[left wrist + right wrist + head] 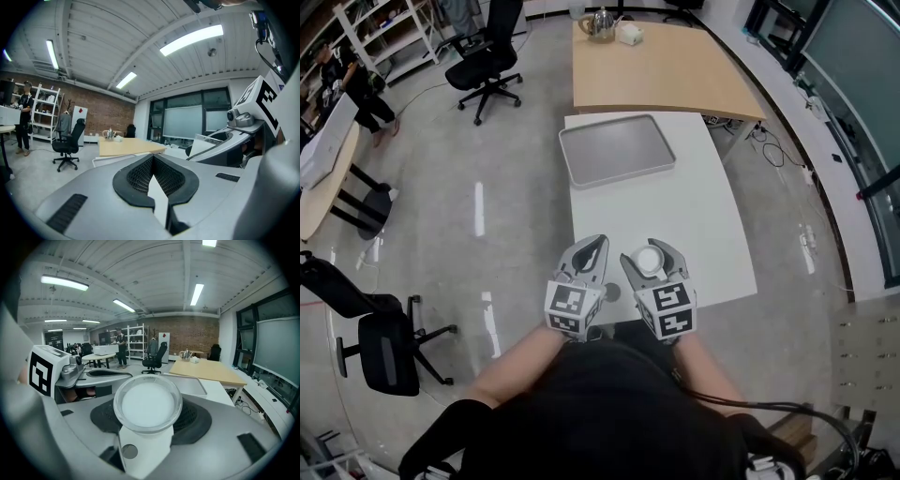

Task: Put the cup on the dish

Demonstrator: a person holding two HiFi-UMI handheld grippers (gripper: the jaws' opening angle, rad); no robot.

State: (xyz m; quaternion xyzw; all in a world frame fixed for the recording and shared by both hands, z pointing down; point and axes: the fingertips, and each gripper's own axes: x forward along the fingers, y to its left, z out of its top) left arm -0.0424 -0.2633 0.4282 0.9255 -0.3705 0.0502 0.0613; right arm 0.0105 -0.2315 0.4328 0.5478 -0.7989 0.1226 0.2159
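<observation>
Right tool: pinching cup over near bench edge.
Left tool: pressed together, empty.
Tray: bare, well ahead.
Remaining: carry, place.

The right gripper holds a white cup between its jaws at the near edge of the white counter. The left gripper is just beside it, jaws together. A grey tray lies at the counter's far end, well apart from the cup.
</observation>
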